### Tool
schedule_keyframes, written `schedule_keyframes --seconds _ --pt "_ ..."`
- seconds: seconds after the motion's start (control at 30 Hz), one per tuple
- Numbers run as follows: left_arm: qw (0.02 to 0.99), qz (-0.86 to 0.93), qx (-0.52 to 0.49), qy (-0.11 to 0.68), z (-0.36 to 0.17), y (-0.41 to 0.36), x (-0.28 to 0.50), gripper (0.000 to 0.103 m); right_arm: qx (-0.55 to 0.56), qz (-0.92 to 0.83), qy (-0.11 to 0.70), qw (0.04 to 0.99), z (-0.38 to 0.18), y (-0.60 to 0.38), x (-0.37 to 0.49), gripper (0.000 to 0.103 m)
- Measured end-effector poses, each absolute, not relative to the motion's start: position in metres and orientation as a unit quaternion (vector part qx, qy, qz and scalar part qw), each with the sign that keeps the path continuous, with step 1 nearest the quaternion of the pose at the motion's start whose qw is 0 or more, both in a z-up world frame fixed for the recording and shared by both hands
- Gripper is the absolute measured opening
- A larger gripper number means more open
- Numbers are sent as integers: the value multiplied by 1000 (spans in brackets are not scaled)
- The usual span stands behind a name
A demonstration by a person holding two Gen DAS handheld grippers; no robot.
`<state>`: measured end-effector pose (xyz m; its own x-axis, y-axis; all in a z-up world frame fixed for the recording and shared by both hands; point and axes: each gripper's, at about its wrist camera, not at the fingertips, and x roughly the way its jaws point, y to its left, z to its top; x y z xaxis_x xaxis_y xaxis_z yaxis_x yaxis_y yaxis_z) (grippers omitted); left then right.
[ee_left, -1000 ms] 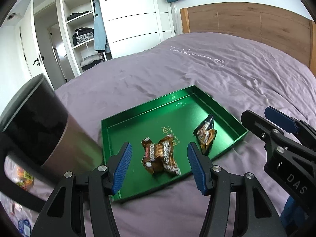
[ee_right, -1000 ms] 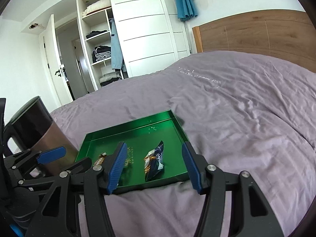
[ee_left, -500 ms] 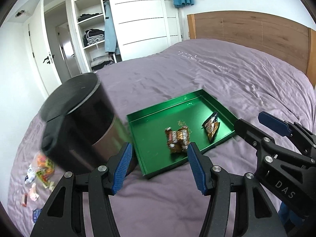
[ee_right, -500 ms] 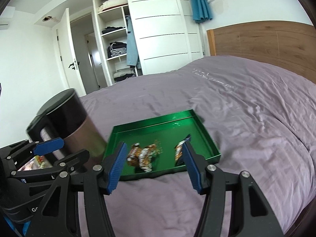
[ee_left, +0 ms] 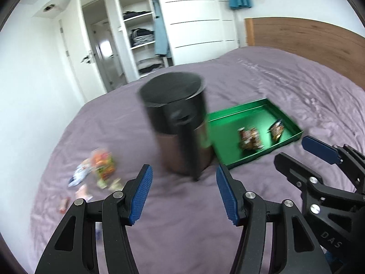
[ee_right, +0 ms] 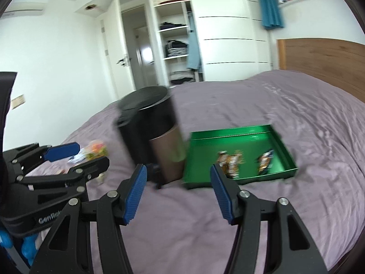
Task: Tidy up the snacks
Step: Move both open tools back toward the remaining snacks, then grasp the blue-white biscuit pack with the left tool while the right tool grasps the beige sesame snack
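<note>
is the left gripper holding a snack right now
No, the left gripper is open and empty above the purple bedspread.

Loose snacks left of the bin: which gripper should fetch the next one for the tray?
Probably left. The left gripper, jaws open and empty, is nearer the loose snacks. The right gripper, also open, faces the green tray, with the bin between it and them.
</note>
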<state>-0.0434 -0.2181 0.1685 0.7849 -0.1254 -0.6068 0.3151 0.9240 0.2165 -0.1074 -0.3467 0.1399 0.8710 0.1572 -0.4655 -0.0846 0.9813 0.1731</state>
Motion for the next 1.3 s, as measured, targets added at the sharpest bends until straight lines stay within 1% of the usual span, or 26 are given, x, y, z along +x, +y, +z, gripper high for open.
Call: schedule_keyframes --seconds 0.13,0.3,0.33,0.37,0.47,0.53,0.6,0.63,0.67,0.87,1.0,1.2,1.3 --pt "934 -77 155 314 167 -165 -61 53 67 102 252 960 142 -305 -123 88" --pt "928 -11 139 345 151 -85 -74 53 45 142 257 955 143 -256 -132 88" --pt "926 5 133 353 145 -65 -75 55 38 148 260 953 143 -245 -131 88" --pt "925 15 124 359 141 -50 -76 59 32 154 264 952 141 -236 -128 88" --pt "923 39 103 370 124 -5 -70 62 15 171 274 946 136 -210 -110 88" --pt "922 39 84 376 115 16 -60 62 0 181 283 942 130 -193 -91 88" --pt "921 34 67 382 106 33 -45 64 -15 189 294 937 119 -177 -64 88" --pt "920 28 61 386 100 37 -35 68 -20 192 299 935 114 -170 -52 88" --pt "920 23 59 388 95 39 -28 70 -27 196 309 930 106 -161 -35 88" --pt "906 -7 51 420 47 39 23 70 -61 216 351 909 61 -130 39 88" --pt "895 -15 55 443 22 28 49 70 -64 227 376 896 35 -117 79 88" --pt "879 -13 46 475 -10 30 75 70 -79 254 398 878 11 -100 105 88" --pt "876 -15 41 481 -15 33 78 77 -89 264 403 872 4 -93 110 88"
